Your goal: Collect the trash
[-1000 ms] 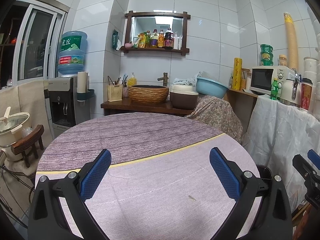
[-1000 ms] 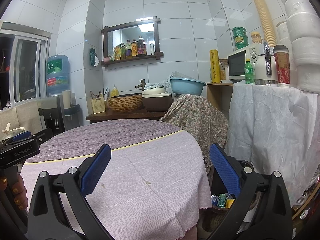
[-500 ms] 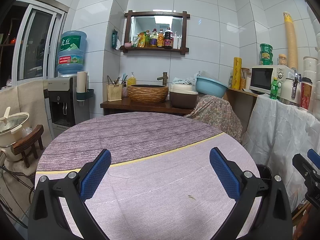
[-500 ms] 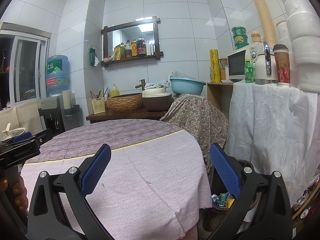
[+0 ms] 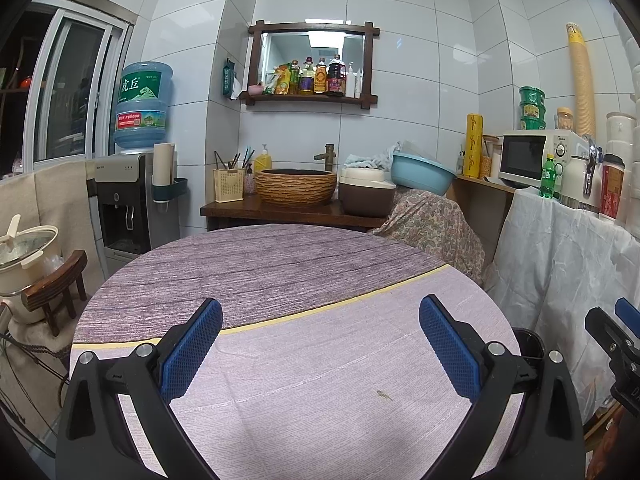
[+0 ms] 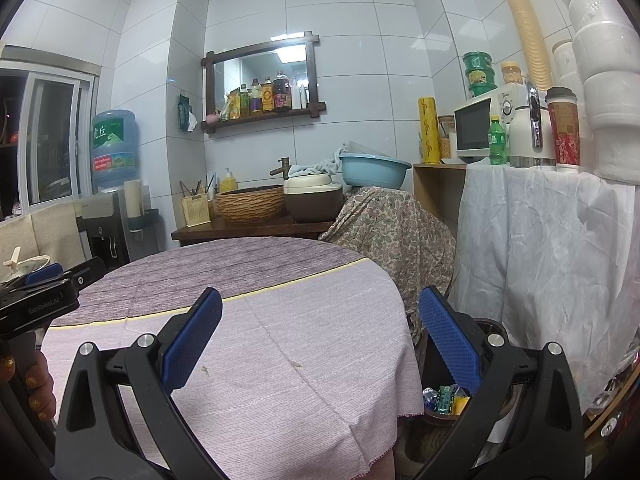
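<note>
both grippers, left (image 5: pixel 320 344) and right (image 6: pixel 320 336), gape empty over the table (image 6: pixel 260 320); the trash (image 6: pixel 444 398) sits in the bin (image 6: pixel 490 326) beside it: light, crinkly wrappers i'd pinch by an edge.

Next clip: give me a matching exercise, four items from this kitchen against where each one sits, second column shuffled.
Items:
1. water jug
2. green soda bottle
3. snack wrappers
4. sauce bottles

Places:
A. in the bin beside the round table
B. on the mirror shelf
C. on top of the dispenser
D. next to the microwave

Pairs: 1-C, 2-D, 3-A, 4-B
</note>
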Motion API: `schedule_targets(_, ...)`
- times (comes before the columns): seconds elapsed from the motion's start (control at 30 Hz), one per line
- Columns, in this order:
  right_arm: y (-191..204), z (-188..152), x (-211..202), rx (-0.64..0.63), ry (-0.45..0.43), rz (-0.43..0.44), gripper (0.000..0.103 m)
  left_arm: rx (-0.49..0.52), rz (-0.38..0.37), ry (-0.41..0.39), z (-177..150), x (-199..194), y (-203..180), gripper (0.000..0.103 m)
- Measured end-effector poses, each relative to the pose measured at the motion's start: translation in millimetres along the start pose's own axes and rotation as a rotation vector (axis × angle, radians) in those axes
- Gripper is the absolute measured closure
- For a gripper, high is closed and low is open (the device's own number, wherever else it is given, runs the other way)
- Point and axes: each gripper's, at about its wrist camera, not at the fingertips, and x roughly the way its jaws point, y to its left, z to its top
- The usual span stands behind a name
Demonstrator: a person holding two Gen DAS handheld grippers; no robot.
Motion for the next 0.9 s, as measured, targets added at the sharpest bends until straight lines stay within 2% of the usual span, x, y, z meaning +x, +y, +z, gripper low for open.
schedule_targets(0.9, -7.8, -0.1, 3.5, 0.004, 0.016, -0.004, 0.006, 0.012, 0.001, 0.022, 0.2, 5.4, 1.4, 0.005)
